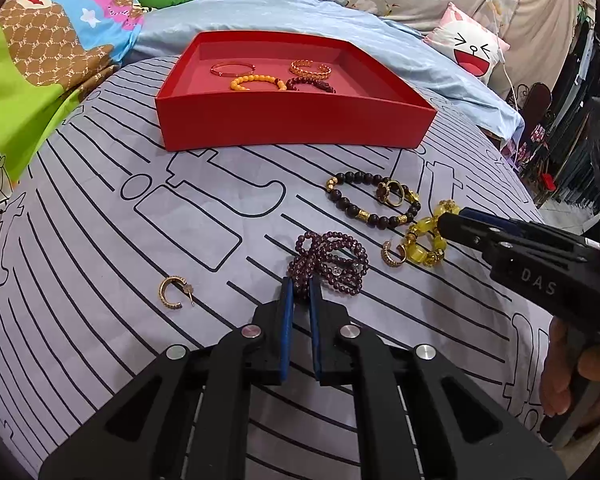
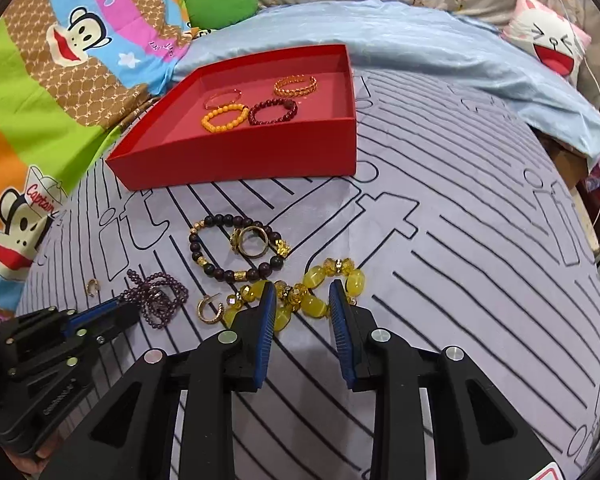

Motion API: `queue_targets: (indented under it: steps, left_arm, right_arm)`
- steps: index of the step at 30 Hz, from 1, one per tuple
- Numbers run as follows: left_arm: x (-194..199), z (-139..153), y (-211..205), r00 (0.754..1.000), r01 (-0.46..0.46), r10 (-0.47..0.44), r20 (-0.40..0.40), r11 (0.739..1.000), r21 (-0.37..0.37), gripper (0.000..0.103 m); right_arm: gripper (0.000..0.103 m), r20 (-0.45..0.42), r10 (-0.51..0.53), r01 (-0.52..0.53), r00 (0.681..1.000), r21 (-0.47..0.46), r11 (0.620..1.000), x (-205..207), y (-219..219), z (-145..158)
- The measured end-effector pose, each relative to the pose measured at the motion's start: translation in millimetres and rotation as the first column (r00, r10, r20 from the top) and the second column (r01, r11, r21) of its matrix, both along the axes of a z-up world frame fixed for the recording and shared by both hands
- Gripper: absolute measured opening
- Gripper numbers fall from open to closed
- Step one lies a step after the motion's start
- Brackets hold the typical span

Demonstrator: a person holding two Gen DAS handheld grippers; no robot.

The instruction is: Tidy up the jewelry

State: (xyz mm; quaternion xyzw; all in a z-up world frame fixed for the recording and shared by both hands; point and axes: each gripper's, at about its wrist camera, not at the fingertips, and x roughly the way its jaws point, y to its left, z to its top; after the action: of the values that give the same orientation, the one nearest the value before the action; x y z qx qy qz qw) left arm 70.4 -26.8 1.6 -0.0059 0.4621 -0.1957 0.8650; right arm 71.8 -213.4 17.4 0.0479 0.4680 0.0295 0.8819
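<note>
- Our left gripper (image 1: 300,288) pinches the purple beads (image 1: 332,262) on the cloth (image 1: 140,220), likely to lift them.
- Our right gripper (image 2: 303,300) straddles the yellow bracelet (image 2: 300,298), jaws apart, not yet clamped.
- The red tray (image 2: 260,160), well behind, already holds four bracelets.

- Your red tray (image 1: 292,128) sits on the striped lilac cloth, open-topped, with four bracelets lying flat inside: a thin red bangle (image 1: 233,68), a gold chain-link cuff (image 1: 311,68), an orange beaded one (image 1: 257,82) and a dark red beaded one (image 1: 311,84).
- The purple bead strand (image 1: 329,264) lies bunched in loops on the cloth.
- The dark beaded bracelet (image 1: 374,200) with gold spacers lies flat, a gold ring (image 1: 392,192) resting on it.
- The yellow bead bracelet (image 2: 312,292) lies curled just beside it.
- One gold hoop earring (image 1: 174,292) lies apart; another (image 1: 394,254) sits next to the yellow beads.
</note>
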Motion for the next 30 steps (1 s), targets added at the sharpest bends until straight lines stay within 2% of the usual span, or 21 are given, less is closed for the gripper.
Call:
queue_targets:
  steps: [2,4,5,9,12,16,21,30]
  left_arm:
    - [0.7,0.0,0.4,1.0,-0.005,0.005,-0.006,1.0,-0.009,0.009]
    - [0.7,0.1,0.7,1.0,-0.01,0.01,-0.006,1.0,-0.019,0.012]
    - [1.0,0.2,0.1,1.0,-0.013,0.013,-0.002,1.0,-0.013,0.016]
    - [5.4,0.8,-1.4,1.0,-0.027,0.027,0.012,1.0,-0.005,0.019]
    - [9.7,-0.5,-2.6,0.999,-0.03,0.03,0.019,1.0,-0.007,0.019]
    - [12.8,0.1,-6.1,1.0,-0.02,0.02,0.02,1.0,-0.003,0.019]
    - [14.0,0.0,-7.2,1.0,-0.02,0.02,0.017,1.0,-0.003,0.019]
    - [16.8,-0.1,-7.8,1.0,-0.018,0.018,0.008,1.0,-0.005,0.016]
  right_arm:
    - [0.023,-0.003,0.007,-0.007,1.0,-0.01,1.0,0.2,1.0,0.4]
    - [0.012,-0.012,0.015,-0.015,1.0,-0.013,1.0,0.3,2.3,0.0]
    - [0.01,-0.018,0.019,-0.019,1.0,-0.008,1.0,-0.6,1.9,-0.6]
    - [0.001,-0.046,0.021,-0.02,0.999,0.021,1.0,-5.2,-0.1,-2.2]
    - [0.001,-0.066,0.023,-0.02,0.998,0.055,0.998,-11.4,-0.7,-5.6]
    - [0.002,-0.049,0.025,-0.024,0.998,0.031,0.999,-14.8,3.1,-1.8]
    - [0.018,0.004,0.031,-0.031,1.0,0.01,0.999,-10.1,2.0,13.2]
    - [0.019,-0.029,0.063,-0.063,0.998,0.005,0.998,9.4,7.4,0.7]
